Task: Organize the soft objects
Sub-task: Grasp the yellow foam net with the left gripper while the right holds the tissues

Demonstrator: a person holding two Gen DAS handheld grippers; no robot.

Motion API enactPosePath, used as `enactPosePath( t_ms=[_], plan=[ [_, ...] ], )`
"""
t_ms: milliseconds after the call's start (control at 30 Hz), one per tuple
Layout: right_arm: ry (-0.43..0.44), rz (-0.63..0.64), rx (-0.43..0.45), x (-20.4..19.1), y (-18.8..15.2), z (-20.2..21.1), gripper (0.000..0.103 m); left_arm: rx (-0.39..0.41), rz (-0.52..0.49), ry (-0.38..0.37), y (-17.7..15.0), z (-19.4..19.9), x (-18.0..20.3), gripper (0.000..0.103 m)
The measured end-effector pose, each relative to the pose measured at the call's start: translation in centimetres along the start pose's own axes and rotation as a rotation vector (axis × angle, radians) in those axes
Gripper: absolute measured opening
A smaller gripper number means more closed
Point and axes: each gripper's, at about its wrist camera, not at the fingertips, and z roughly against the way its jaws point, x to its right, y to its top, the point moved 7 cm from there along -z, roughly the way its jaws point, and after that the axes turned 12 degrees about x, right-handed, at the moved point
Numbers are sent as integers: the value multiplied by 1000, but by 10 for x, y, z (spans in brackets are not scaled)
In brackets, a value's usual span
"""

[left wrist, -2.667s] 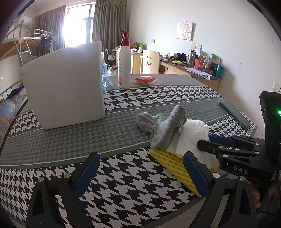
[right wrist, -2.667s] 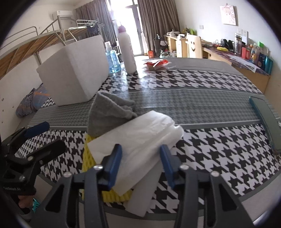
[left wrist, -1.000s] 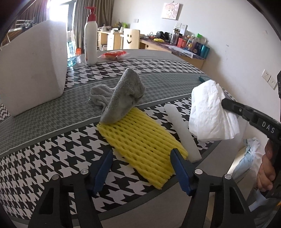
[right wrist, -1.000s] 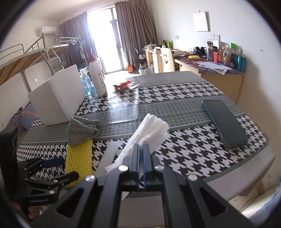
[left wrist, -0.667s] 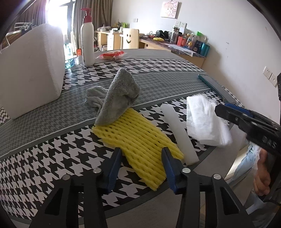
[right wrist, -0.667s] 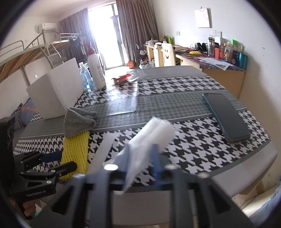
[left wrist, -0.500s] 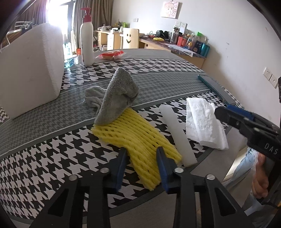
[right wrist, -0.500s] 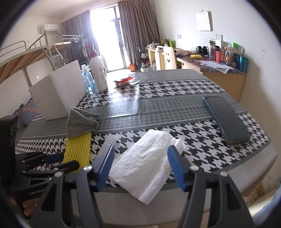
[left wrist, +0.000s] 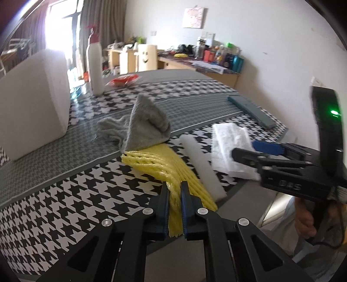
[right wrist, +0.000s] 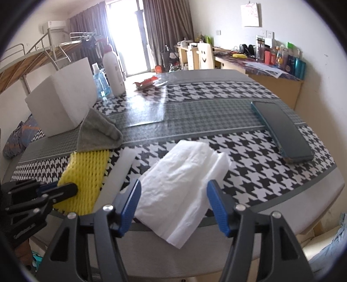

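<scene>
Jaws of our left gripper [left wrist: 174, 191] clench the yellow foam net sleeve [left wrist: 160, 164] to drag it aside, while our right gripper [right wrist: 173, 201] stands released over the white folded tissue [right wrist: 184, 182].

White walls [right wrist: 321, 39]; bright curtained window [right wrist: 128, 32]; cluttered wooden desk [right wrist: 271, 73]; bunk bed [right wrist: 32, 58]; wall picture [left wrist: 193, 17].

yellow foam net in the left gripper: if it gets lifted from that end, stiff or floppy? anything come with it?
Probably floppy: the yellow foam net has bunched into ridges where the left gripper pinches its near end, so it should sag. Likely light, being open mesh. The grey cloth lies on its far end and may drag or slide off.
</scene>
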Motion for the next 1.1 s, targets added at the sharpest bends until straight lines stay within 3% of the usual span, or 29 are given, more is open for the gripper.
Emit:
enactPosePath(
  t_ms=[200,433,500,667,800,1100],
  plan=[
    [-31,3,-34,-1,-5,-8,67,36,-46,-44,0,18,8,10],
    [-89,44,-46,-4,-7,-11,66,64,-45,-19,1,28,-1,10],
    [-107,59,-48,-5,-7,-11,58,67,-43,-9,2,30,-4,10],
    [-90,57,-62,-9,-5,-11,17,74,-36,8,4,34,-12,10],
    [-72,59,-66,-11,-3,-9,11,80,-35,20,7,38,-17,10],
    [-21,63,51,-29,29,22,10,141,-35,54,22,56,-27,10]
  ],
)
